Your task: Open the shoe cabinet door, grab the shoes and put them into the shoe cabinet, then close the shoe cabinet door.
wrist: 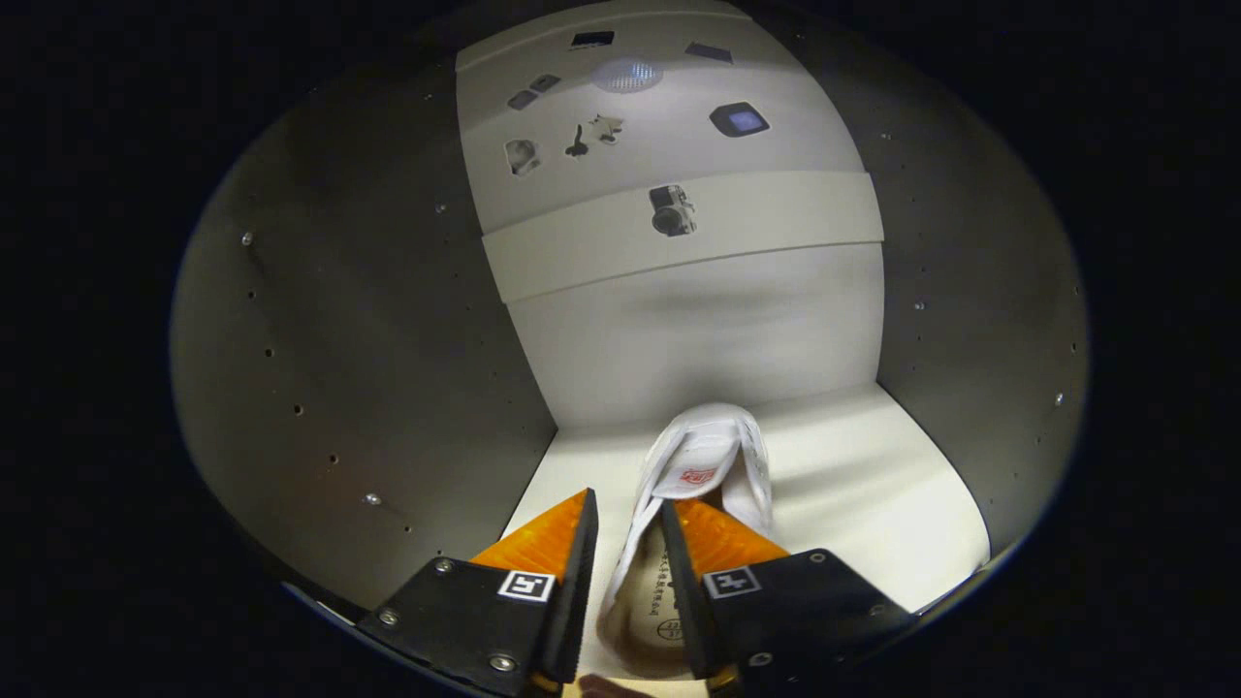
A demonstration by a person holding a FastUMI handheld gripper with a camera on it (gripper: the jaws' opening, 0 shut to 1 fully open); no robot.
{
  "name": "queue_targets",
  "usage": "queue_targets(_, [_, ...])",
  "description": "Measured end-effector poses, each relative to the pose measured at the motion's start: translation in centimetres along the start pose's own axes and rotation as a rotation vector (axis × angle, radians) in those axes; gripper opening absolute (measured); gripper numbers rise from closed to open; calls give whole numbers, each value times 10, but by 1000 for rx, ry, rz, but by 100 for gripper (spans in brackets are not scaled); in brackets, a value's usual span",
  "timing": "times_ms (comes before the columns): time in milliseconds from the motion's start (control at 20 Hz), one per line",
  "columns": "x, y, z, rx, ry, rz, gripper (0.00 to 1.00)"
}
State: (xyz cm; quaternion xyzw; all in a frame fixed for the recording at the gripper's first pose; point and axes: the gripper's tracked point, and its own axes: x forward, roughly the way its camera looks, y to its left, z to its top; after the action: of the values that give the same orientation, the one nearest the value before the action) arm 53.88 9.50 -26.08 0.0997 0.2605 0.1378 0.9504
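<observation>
Where fingers (580,553) flank it, shoe (708,465) heel partly hidden.

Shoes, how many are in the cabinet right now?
1. A white shoe sits on the cabinet floor, heel between the gripper fingers, toe toward the back wall. No second shoe visible.

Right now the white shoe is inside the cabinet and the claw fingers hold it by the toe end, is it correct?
Not quite: the claw holds the white shoe at its heel end, fingers astride one side wall there. The toe points toward the cabinet's back wall, per the gripper view.
</observation>
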Motion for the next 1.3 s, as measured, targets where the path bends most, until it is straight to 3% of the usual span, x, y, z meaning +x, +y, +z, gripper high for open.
queue_targets(100, [-16, 7, 5, -2, -27, 10, 51])
queue_targets(500, [-105, 40, 5, -84, -119, -10, 69])
queue_targets(1100, [-260, 82, -62, -84, -136, -59, 82])
queue_targets(1300, [-302, 98, -77, -80, -141, -39, 84])
